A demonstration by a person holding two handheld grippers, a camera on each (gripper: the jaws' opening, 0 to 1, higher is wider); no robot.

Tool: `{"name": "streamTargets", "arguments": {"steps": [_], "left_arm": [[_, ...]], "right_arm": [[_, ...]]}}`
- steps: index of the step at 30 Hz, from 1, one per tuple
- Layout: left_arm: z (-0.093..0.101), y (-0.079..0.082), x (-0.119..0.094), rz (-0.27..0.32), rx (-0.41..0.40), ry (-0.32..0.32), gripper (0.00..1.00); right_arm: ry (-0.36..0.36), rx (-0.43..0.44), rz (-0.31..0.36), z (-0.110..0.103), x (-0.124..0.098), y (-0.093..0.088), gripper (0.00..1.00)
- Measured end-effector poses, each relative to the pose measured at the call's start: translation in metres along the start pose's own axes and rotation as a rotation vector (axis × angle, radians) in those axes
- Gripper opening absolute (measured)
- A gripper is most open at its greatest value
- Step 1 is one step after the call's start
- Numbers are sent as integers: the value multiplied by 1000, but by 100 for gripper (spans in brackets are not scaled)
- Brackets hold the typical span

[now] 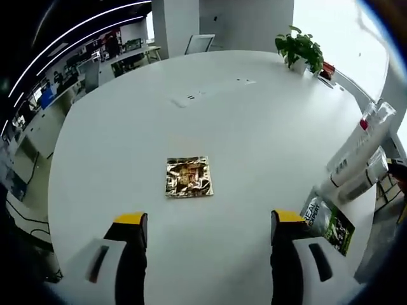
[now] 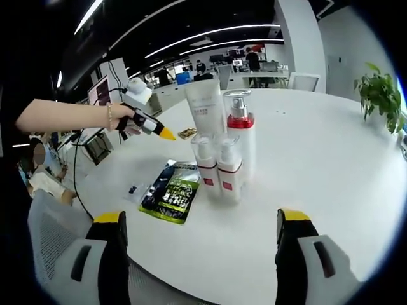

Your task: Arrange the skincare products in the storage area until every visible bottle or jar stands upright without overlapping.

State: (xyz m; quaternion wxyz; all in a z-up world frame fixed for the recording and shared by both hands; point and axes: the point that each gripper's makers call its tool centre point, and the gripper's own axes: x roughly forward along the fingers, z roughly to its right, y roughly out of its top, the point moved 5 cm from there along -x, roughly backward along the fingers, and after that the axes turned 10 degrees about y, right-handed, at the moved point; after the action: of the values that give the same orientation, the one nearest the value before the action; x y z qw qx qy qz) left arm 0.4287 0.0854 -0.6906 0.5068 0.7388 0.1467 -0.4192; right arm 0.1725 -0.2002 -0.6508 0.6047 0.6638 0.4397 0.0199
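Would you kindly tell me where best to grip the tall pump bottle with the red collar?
Probably on the white body of the pump bottle, below its red collar, from the open right flank; the smaller bottles crowd its front-left, and the clear cap looks narrow.

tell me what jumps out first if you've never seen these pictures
In the right gripper view, a tight cluster of white bottles with red trim stands upright mid-table, with a green and black packet lying flat beside it. In the left gripper view, a shiny gold packet lies alone on the white table, just ahead of the open left gripper. A potted plant sits at the far edge.
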Motion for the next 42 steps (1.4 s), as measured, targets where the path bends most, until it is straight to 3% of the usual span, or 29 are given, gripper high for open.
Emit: {"name": "streamTargets", "arguments": {"steps": [7, 23, 31, 42], "left_arm": [[-3, 17, 19, 17, -25, -2, 74], [3, 15, 33, -42, 13, -22, 66], [-4, 15, 46, -63, 39, -13, 63], [-9, 17, 51, -56, 62, 5, 62]], "right_arm": [[1, 7, -1, 0, 0, 0, 97], [-8, 22, -2, 3, 1, -2, 97], [-10, 28, -7, 3, 1, -4, 97], [-7, 24, -17, 2, 2, -4, 97]]}}
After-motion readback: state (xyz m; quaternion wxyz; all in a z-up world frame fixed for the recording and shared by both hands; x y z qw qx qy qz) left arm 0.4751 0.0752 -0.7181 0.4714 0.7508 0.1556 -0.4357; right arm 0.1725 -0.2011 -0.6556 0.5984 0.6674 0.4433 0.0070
